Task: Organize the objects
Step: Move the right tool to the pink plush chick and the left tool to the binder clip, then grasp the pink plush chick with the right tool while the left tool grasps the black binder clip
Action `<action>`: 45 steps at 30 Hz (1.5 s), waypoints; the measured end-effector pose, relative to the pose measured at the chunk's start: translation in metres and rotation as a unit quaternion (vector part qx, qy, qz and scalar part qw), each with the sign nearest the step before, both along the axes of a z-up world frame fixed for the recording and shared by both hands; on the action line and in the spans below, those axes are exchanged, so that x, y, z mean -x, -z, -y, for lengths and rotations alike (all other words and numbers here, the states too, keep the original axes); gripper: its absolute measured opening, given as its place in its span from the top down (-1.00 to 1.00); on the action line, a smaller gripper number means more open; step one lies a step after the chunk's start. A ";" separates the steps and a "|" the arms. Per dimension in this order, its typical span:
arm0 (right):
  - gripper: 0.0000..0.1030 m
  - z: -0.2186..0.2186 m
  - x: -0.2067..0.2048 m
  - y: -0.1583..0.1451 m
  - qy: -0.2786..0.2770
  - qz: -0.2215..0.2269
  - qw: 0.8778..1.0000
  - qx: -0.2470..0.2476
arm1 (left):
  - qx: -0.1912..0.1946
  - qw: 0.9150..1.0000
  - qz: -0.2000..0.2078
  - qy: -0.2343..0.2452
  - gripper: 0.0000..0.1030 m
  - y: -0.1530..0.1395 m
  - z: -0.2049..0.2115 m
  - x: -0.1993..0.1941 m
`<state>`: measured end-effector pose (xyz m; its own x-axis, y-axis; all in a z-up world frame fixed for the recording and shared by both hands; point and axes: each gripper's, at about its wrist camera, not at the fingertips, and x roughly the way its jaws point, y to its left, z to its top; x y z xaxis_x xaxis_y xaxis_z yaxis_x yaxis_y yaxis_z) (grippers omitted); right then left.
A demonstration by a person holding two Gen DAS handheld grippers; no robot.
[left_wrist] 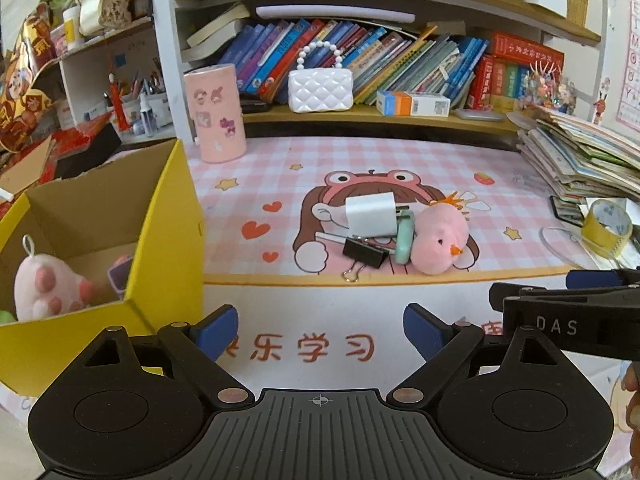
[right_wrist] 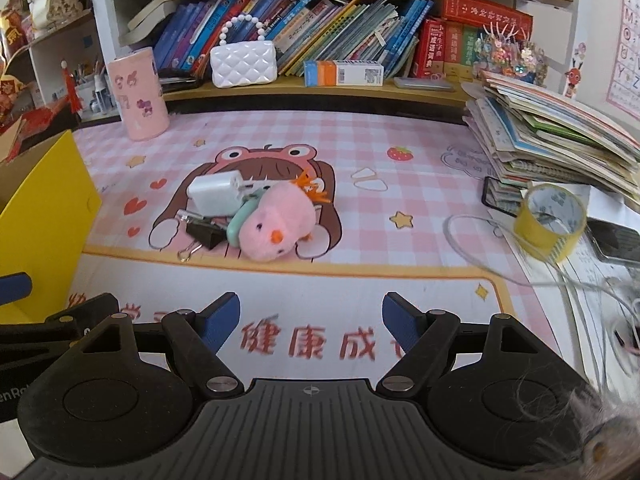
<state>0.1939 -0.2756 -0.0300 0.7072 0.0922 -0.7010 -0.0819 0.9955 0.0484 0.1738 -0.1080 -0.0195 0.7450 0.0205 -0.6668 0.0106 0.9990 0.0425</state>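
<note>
Both tongs, left and right, stand wide open and hold nothing, low over the surface. At twelve o'clock from them lies a huddle: white charger, black binder clip, pink plush chick and what may be a green case. A yellow box at nine o'clock holds a plush paw.

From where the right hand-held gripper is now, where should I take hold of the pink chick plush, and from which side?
Grip the pink chick plush across its round soft body, coming from above and the near side with the open right hand-held gripper. Its right flank is free; its left leans against the mint green piece and white charger, so set that finger carefully. Avoid the thin orange tuft.
</note>
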 end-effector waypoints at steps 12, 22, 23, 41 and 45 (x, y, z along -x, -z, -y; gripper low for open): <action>-0.49 0.007 -0.052 0.011 -0.063 -0.005 0.998 -0.031 | -0.036 0.999 0.013 -0.030 -0.79 -0.010 0.011 -0.019; -0.40 0.007 -0.123 0.033 -0.030 -0.055 0.988 -0.144 | -0.049 0.998 0.022 -0.036 -0.79 -0.016 0.009 -0.033; -0.29 0.007 -0.127 0.037 -0.031 -0.067 0.986 -0.151 | -0.047 0.998 0.024 -0.033 -0.79 -0.016 0.011 -0.034; -0.01 0.078 -0.092 -0.001 -0.002 -0.038 0.988 -0.153 | -0.047 0.997 -0.050 0.035 -0.42 0.050 0.038 -0.115; -0.01 0.087 -0.086 0.002 0.009 -0.050 0.985 -0.163 | -0.045 0.996 -0.059 0.041 -0.41 0.058 0.038 -0.127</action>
<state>0.2795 -0.3624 -0.0321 0.6388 0.3120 -0.7032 -0.0435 0.9273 0.3719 0.3007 -0.1464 -0.0778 0.6633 0.0265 -0.7478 0.1024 0.9868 0.1258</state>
